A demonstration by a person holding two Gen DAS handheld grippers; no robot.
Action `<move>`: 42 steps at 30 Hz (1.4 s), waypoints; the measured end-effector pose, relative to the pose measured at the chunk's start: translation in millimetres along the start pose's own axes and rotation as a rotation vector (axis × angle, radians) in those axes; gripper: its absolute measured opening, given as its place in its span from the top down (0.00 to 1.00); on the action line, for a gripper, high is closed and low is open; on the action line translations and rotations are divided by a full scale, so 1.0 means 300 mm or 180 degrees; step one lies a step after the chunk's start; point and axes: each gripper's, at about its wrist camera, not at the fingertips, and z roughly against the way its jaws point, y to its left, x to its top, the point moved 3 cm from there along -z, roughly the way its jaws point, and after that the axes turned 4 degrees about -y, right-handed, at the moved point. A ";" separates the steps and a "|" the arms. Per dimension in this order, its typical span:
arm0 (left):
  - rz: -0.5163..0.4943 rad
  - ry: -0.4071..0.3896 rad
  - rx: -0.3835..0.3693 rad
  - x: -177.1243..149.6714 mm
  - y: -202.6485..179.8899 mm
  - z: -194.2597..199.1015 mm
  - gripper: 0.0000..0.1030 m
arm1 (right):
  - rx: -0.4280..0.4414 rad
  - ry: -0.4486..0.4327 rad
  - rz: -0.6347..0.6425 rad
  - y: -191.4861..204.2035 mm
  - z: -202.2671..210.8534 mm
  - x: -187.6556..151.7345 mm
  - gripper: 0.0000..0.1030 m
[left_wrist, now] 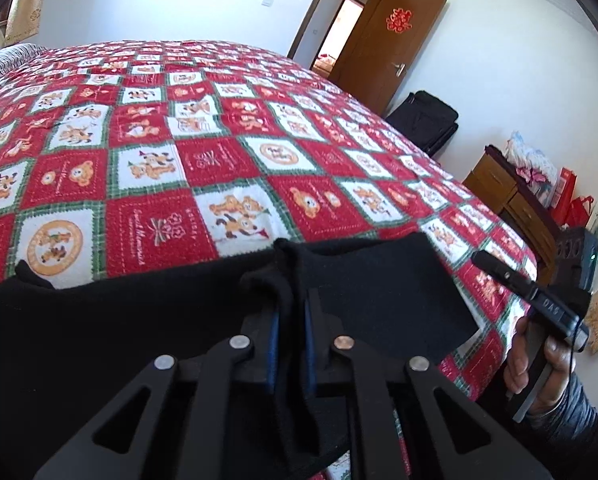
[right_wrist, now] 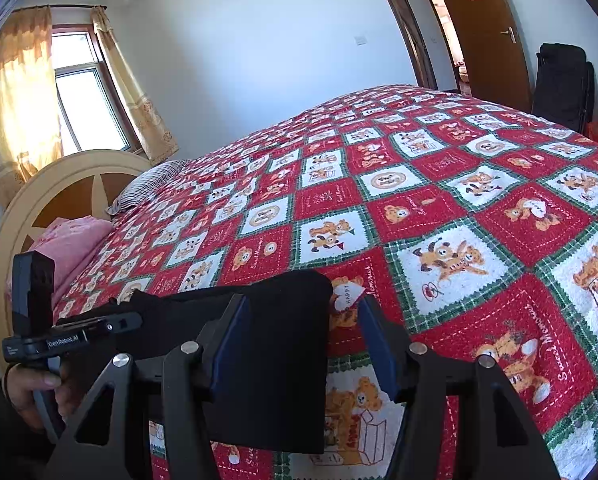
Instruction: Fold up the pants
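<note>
Black pants (left_wrist: 139, 320) lie at the near edge of the bed (left_wrist: 219, 140), on the red checked quilt (right_wrist: 459, 220). Left gripper (left_wrist: 289, 312): fingers pinched tight on a bunched fold of the pants. Right gripper (right_wrist: 303, 344): fingers spread wide, holding nothing, straddling the pants' end on the quilt
</note>
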 end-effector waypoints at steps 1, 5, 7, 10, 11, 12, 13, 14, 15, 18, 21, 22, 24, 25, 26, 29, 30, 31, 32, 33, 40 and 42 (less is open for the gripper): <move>0.0016 -0.0032 0.0003 0.007 0.005 0.012 0.89 | 0.0001 0.0003 -0.0009 -0.002 0.000 0.000 0.43; 0.0217 -0.0109 0.0075 0.026 0.065 0.050 0.89 | -0.0010 -0.0010 -0.0034 -0.007 0.001 0.001 0.43; 0.0319 -0.0078 0.0112 0.017 0.097 0.055 0.89 | 0.0012 -0.0014 -0.0008 0.001 0.002 -0.001 0.43; 0.0369 0.0003 0.0191 -0.007 0.125 0.042 0.89 | 0.0133 0.0015 0.0074 0.033 -0.004 -0.009 0.43; 0.0393 0.0017 0.0193 -0.013 0.132 0.034 0.89 | 0.0168 0.0023 0.0116 0.047 -0.004 -0.012 0.43; 0.0400 0.0027 0.0202 -0.018 0.137 0.028 0.89 | 0.0242 0.0031 0.0198 0.071 -0.003 -0.017 0.43; 0.0392 0.0034 0.0218 -0.021 0.141 0.022 0.89 | 0.0326 0.0046 0.0303 0.101 -0.004 -0.025 0.43; 0.0360 0.0054 0.0269 -0.025 0.145 0.009 0.89 | 0.0384 0.0073 0.0382 0.123 -0.006 -0.032 0.43; 0.0345 0.0064 0.0299 -0.030 0.148 0.007 0.89 | 0.0472 0.0125 0.0494 0.154 -0.011 -0.045 0.43; 0.0354 0.0054 0.0306 -0.042 0.160 0.013 0.89 | 0.0738 0.0327 0.0801 0.236 -0.028 -0.100 0.43; 0.0266 0.0030 0.0366 -0.050 0.153 0.019 0.89 | 0.0729 0.0756 0.1016 0.271 -0.095 -0.185 0.43; 0.0182 0.0022 0.0423 -0.054 0.146 0.014 0.85 | 0.0656 0.0876 0.1076 0.272 -0.121 -0.212 0.43; -0.0018 0.0006 0.0590 -0.063 0.131 0.005 0.82 | 0.0609 0.0877 0.1174 0.272 -0.131 -0.223 0.43; -0.0078 -0.0005 0.0632 -0.066 0.126 0.003 0.78 | 0.0623 0.0857 0.1160 0.273 -0.127 -0.216 0.43; -0.0151 -0.0012 0.0715 -0.071 0.119 0.002 0.69 | 0.0637 0.0854 0.1115 0.266 -0.120 -0.206 0.43; -0.0302 -0.0051 0.0836 -0.080 0.109 0.008 0.46 | 0.0645 0.0791 0.1025 0.255 -0.113 -0.185 0.43; -0.0350 -0.0063 0.0871 -0.086 0.106 0.010 0.45 | 0.0622 0.0734 0.1026 0.256 -0.111 -0.171 0.43; -0.0377 -0.0064 0.0898 -0.090 0.105 0.010 0.43 | 0.0588 0.0652 0.1019 0.258 -0.108 -0.148 0.43; -0.0396 -0.0065 0.0900 -0.094 0.106 0.010 0.43 | 0.0573 0.0602 0.1001 0.262 -0.109 -0.129 0.43; -0.0395 -0.0064 0.0895 -0.096 0.106 0.008 0.43 | 0.0565 0.0550 0.0953 0.264 -0.115 -0.102 0.43; -0.0335 -0.0088 0.0876 -0.103 0.124 0.010 0.40 | 0.0364 0.0943 0.0550 0.201 -0.310 -0.073 0.42; -0.0332 -0.0101 0.0872 -0.105 0.126 0.008 0.40 | 0.0405 0.0881 0.0560 0.202 -0.308 -0.073 0.42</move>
